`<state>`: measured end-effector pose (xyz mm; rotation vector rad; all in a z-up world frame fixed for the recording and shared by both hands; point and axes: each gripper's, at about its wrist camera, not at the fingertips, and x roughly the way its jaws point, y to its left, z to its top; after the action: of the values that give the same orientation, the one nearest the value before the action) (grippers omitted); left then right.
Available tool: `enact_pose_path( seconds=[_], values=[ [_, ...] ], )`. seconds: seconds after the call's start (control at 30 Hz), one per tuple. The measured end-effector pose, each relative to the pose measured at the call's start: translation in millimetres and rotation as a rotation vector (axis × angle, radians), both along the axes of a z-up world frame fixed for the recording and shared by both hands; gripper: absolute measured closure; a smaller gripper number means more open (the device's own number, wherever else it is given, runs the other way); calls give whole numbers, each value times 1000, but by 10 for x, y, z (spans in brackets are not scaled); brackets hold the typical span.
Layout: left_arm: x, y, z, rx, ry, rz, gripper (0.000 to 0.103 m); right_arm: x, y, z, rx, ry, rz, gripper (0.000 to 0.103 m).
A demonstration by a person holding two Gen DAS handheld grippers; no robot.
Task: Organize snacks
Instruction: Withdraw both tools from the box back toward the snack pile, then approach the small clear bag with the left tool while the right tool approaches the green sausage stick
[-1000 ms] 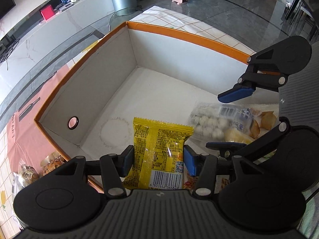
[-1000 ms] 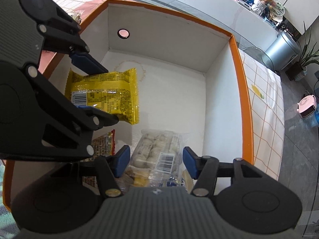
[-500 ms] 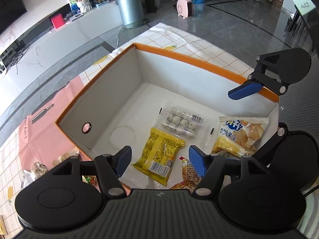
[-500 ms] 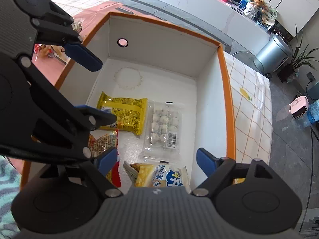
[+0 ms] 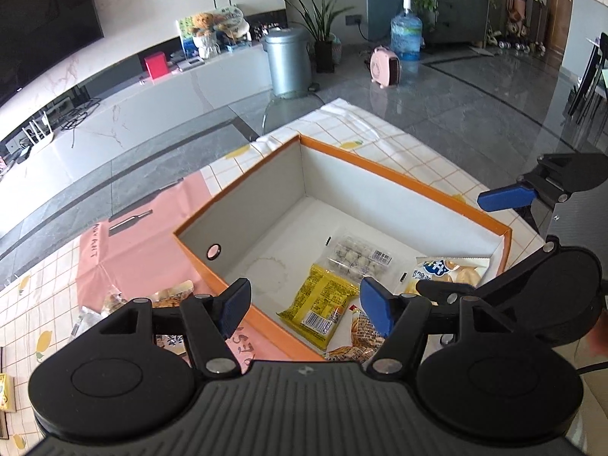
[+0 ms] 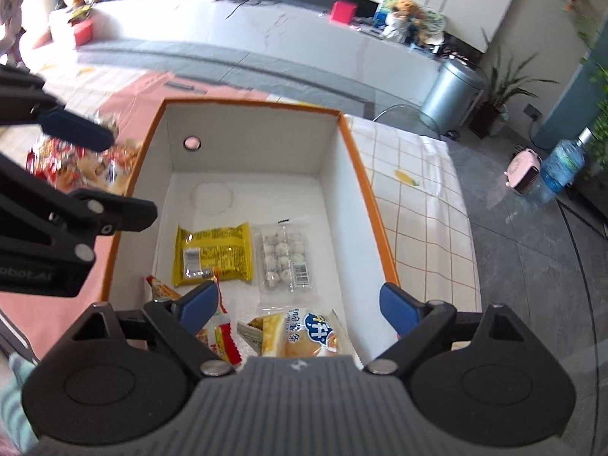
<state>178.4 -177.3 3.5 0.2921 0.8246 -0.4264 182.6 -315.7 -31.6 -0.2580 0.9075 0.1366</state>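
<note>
Snacks lying flat in the orange-rimmed box (image 6: 364, 190) — yellow packet (image 6: 212, 252), tray of white balls (image 6: 285, 258), bread bag (image 6: 300, 332) — under left gripper (image 5: 304, 302) and right gripper (image 6: 300, 306), both spread wide and empty; likely next, loose packets (image 5: 167, 298) beside the box.

1. A silver trash bin (image 5: 287, 61) is standing on the grey floor beside a potted plant (image 5: 323, 34).
2. A pink heater (image 5: 384, 66) is sitting in front of a blue water jug (image 5: 406, 34).
3. A red box (image 5: 156, 66) is resting on the long white cabinet (image 5: 125, 106).
4. A teddy bear (image 5: 203, 26) is sitting on that cabinet, near the bin.
5. A black screen (image 5: 41, 19) is hanging above the cabinet.
6. A checked tablecloth (image 6: 421, 205) is covering the table, with a pink sheet (image 5: 125, 250) lying on it.
</note>
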Motion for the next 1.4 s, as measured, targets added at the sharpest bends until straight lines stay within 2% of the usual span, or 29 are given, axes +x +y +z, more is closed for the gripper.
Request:
enact_pose_path(
  seconds=[0.17,0.37,0.47,0.77,0.93,1.1,1.4],
  values=[
    [-245,227,109,-49,-30,46,25,-275,26,192,104,-111,-58,14],
    [-499,569,201,-85,-47,122,26,-643,295,338,179,-237,-56,12],
    [-606,772,244,-97,-62,175,26,-790,440,346,232,-266,-56,8],
    [-761,1379,131,-118,-50,320,26,-1041,998,222,332,-274,-99,6],
    [-819,1707,26,-138,-40,388,26,-1115,1291,114,335,-261,-105,4],
    [-783,1903,-38,-160,-29,416,26,-1042,1461,-24,333,-207,-114,4],
    [-566,2104,-225,-195,2,414,26,-771,1700,-213,299,-165,-90,4]
  ],
)
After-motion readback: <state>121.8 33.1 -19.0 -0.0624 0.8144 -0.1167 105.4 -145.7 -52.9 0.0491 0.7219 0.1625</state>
